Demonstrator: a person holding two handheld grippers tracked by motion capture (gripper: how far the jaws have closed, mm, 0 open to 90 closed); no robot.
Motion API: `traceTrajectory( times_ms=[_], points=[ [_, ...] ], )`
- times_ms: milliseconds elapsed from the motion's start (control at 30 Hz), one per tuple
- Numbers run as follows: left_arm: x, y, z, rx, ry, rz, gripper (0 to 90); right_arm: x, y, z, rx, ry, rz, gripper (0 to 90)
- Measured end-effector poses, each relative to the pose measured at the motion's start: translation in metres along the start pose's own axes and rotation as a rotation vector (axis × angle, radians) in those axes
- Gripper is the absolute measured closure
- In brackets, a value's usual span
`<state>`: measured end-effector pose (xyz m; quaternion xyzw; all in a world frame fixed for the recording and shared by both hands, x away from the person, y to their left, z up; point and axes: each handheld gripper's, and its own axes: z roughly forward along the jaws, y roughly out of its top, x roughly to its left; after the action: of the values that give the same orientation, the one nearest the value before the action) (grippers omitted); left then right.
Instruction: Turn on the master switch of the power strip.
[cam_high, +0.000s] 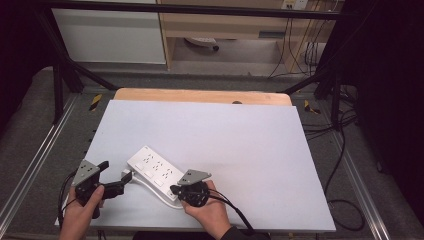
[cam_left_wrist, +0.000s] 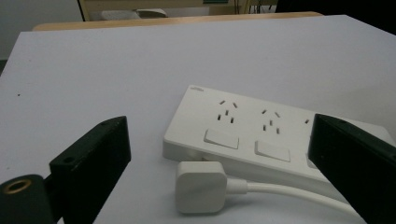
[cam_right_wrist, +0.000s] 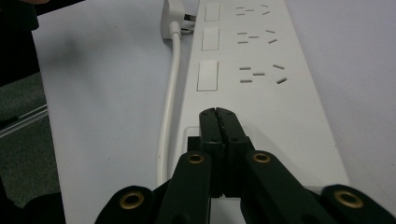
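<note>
— Two grippers, both at the near edge of the pale grey table top (cam_high: 225, 130), one in each of the person's hands. Where's the socket strip?

— The white plastic power strip (cam_high: 155, 172) with three sockets and three rocker switches lies flat and slantwise on the near left part of the table, between the two grippers.

— And the left gripper (cam_high: 114, 176)?

— Its jaws stand wide apart with nothing between them, pointed at the strip's end. In the left gripper view the white square plug (cam_left_wrist: 201, 185) lies on the table just in front of the strip's long side, its white cable (cam_left_wrist: 280, 192) running off to the right.

— The right gripper (cam_high: 175, 189)?

— Jaws pressed together, tip to tip, holding nothing that I can see. In the right gripper view they sit over the strip's near end, just short of the nearest switch; whether they touch the casing I cannot tell
</note>
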<state>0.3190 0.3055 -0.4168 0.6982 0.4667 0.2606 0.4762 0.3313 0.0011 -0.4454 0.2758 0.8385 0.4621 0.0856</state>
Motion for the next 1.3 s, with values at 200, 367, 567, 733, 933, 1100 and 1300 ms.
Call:
traceTrajectory(
  times_ms=[200,367,567,733,933,1100,1300],
  points=[
    [0.0,0.0,0.0,0.0,0.0,0.0,5.8,-0.0003,0.0001,0.0,0.001,0.001,0.0,90.0],
    [-0.0002,0.0,0.0002,0.0,-0.001,0.0,5.8,-0.0013,0.0009,-0.0012,-0.005,0.006,0.011,90.0],
    [-0.0001,0.0,0.0001,0.0,-0.001,0.0,5.8,-0.0012,0.0011,-0.0012,-0.004,0.006,0.013,90.0],
    [-0.0001,0.0,0.0,0.0,-0.001,0.001,5.8,-0.0011,0.0011,-0.0012,-0.004,0.006,0.013,90.0],
    [-0.0002,0.0,0.0001,0.0,-0.001,0.001,5.8,-0.0027,0.0003,-0.0009,-0.013,0.017,0.025,90.0],
    [0.0001,0.0,0.0001,0.0,-0.001,0.0,5.8,-0.0038,0.0002,-0.0001,-0.017,0.023,0.036,90.0],
    [0.0001,0.0001,0.0,-0.001,-0.001,0.0,5.8,-0.0043,0.0004,0.0,-0.018,0.025,0.04,90.0]
  ],
)
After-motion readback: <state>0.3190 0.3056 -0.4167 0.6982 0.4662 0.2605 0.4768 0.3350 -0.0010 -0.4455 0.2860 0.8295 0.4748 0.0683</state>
